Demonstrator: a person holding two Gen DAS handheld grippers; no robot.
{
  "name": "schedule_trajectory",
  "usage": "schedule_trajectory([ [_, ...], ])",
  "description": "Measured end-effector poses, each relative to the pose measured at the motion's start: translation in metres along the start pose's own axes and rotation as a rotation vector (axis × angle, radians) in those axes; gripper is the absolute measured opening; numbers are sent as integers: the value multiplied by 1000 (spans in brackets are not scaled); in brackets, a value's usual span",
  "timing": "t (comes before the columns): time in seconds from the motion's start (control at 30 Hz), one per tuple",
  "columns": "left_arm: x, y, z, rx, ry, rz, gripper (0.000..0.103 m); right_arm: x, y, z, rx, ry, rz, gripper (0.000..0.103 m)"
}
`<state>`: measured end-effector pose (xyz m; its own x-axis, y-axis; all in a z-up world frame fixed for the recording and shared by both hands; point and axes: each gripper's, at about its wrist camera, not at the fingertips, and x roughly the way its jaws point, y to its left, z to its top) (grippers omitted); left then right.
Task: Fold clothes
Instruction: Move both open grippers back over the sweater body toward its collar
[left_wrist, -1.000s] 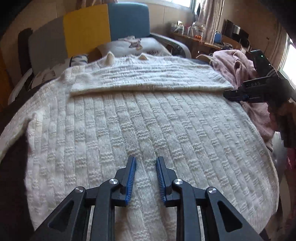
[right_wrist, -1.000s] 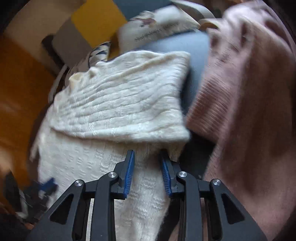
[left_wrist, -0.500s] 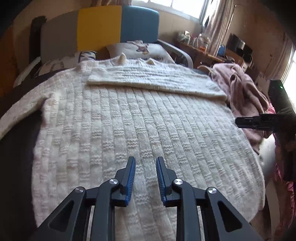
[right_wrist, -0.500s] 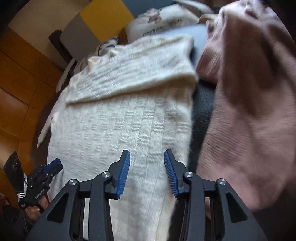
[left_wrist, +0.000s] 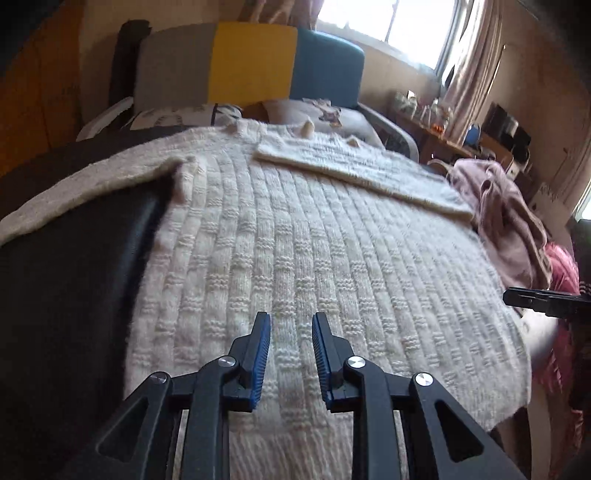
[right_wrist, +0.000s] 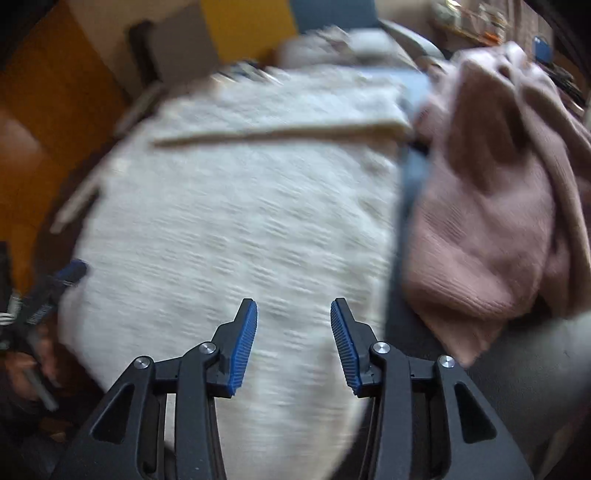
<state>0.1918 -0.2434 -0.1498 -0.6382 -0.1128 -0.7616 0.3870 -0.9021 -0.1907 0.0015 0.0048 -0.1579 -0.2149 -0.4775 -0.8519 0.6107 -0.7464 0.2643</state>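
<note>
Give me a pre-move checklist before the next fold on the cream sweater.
1. Cream sweater lies spread flat: ok.
2. One sleeve folded across the top: ok.
3. Other sleeve folded in: not ok, it trails out over the dark cover.
4. Left gripper empty, open over the sweater: ok.
5. Right gripper empty, its jaws just opened wider: ok.
6. Pink garment clear of the sweater's edge: cannot tell, that view is blurred.

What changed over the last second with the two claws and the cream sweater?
The right claw let go of the folded sleeve, has just been opening with nothing between its pads, and drew back toward the hem. The left claw drew back too, empty. The cream sweater stayed flat, the pink garment beside it.
</note>
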Motion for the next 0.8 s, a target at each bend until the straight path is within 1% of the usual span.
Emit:
schedule_trajectory([
  [0.03, 2, 2, -3, -5, 20, 28, 25, -2, 9, 1, -12, -15, 31, 45],
  [0.07, 6, 5, -6, -11, 42, 54, 25, -1, 19, 1, -29, -24, 39, 47],
  [0.1, 11, 10, -10, -22, 55, 63, 24, 3, 24, -2, -45, -14, 26, 48],
  [0.13, 11, 14, -15, -31, 39, 47, 24, 8, 28, -6, -60, -3, 11, 48],
  [0.17, 7, 16, -17, -35, 26, 37, 24, 19, 26, -12, -65, 40, -3, 48],
  [0.27, -4, 22, -12, -55, 1, 14, 24, 28, 29, -29, -174, 37, -49, 49],
  [0.37, -13, 27, -2, -72, -31, -3, 24, 27, 39, -1, -156, 19, -17, 49],
  [0.4, -12, 27, 4, -63, -35, 9, 24, 26, 43, 8, -149, 13, -5, 49],
  [0.43, -8, 28, 11, -56, -31, 21, 24, 26, 46, 18, -142, 7, 6, 49],
  [0.5, 10, 33, 19, -52, 8, 48, 24, 28, 55, 38, -132, -12, 27, 51],
  [0.6, 26, 40, 12, -50, 32, 67, 24, 50, 72, 57, -143, -21, 20, 54],
  [0.63, 26, 39, 10, -29, 32, 73, 25, 58, 77, 64, -146, -24, 17, 54],
  [0.67, 24, 37, 9, -13, 32, 83, 25, 74, 79, 62, -158, 24, 6, 54],
  [0.73, 21, 37, 12, -23, 43, 81, 25, 84, 85, 53, -216, 40, -21, 55],
  [0.77, 19, 38, 14, -28, 42, 78, 25, 88, 88, 49, -247, 46, -34, 58],
  [0.8, 17, 38, 18, -30, 30, 76, 25, 89, 91, 52, -257, 58, -40, 58],
])
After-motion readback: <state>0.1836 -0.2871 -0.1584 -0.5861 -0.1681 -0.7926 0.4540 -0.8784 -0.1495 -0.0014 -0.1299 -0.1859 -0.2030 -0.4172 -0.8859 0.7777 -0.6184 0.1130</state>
